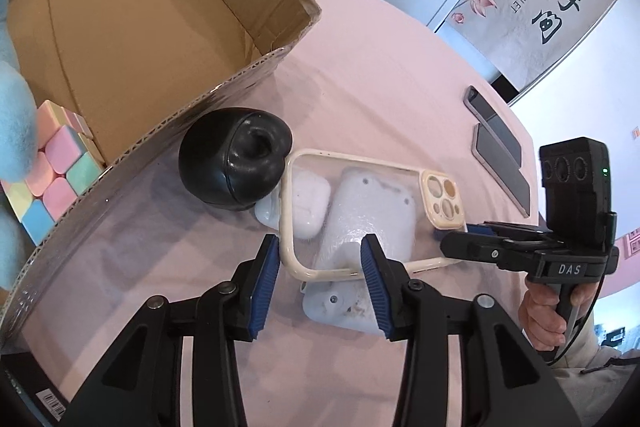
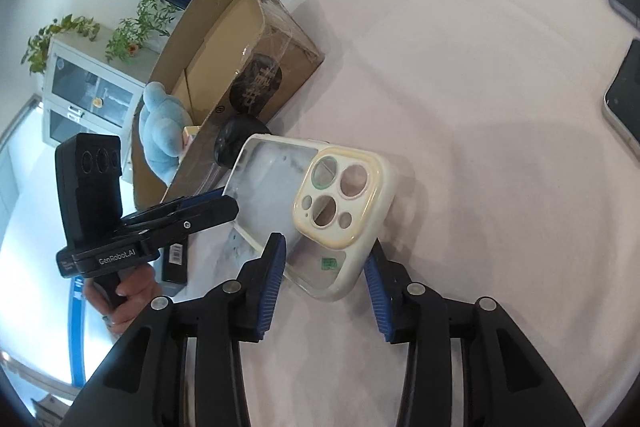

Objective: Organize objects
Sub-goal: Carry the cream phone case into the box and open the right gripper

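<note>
- In the left wrist view, the left gripper is seen nearest, its blue pads held apart over the near end of a clear phone case with a cream rim.
- No pad of the left gripper is seen pressing on the case.
- The phone case is seen lying tilted across a white earbud case and a pale flat device on the pink table.
- In the right wrist view, the right gripper is seen with its pads spread to either side of the camera end of the phone case; whether the pads touch the rim cannot be told.
- A black rounded object is seen just beside the earbud case, against the wall of a cardboard box.
- A pastel puzzle cube and a blue plush toy are held in the box.
- Two phones are seen lying near the far edge of the table, well apart from the box.
</note>
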Demonstrator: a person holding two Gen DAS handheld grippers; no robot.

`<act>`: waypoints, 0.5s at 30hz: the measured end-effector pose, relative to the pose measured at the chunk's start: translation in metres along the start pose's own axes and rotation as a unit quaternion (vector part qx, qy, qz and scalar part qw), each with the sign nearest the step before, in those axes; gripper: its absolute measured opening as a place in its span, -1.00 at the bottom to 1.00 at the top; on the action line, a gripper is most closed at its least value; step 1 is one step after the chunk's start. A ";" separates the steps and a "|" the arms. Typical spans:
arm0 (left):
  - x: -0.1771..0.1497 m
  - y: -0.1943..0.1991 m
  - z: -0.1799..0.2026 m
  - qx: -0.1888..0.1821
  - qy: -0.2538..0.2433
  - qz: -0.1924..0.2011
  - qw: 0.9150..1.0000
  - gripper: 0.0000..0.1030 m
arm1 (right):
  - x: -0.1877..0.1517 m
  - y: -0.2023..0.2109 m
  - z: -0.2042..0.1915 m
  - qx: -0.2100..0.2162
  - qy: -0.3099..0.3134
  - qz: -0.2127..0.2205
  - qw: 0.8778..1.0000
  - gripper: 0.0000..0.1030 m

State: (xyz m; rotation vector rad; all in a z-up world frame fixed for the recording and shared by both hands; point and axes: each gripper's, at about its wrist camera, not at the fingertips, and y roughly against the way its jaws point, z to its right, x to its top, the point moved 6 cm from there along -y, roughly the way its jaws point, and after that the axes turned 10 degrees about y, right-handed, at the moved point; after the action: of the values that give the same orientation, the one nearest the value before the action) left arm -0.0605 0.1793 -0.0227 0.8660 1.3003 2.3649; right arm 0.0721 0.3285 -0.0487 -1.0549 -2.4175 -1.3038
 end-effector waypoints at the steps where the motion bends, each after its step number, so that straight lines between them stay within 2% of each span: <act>1: 0.000 0.001 0.000 -0.001 -0.001 0.001 1.000 -0.23 | 0.000 0.001 -0.002 -0.005 0.005 0.000 1.000 -0.31; 5: 0.000 0.007 0.003 -0.004 -0.004 0.013 1.000 -0.23 | 0.003 0.008 -0.007 -0.011 0.018 0.006 1.000 -0.42; 15: 0.007 0.045 0.014 0.001 -0.011 0.070 0.997 -0.23 | 0.023 0.033 -0.036 -0.011 0.060 0.033 0.998 -0.42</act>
State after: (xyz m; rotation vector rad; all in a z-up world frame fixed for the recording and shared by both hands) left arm -0.0560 0.1680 0.0239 1.0116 1.2712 2.4529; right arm 0.0725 0.3233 0.0045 -1.0218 -2.2682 -1.3343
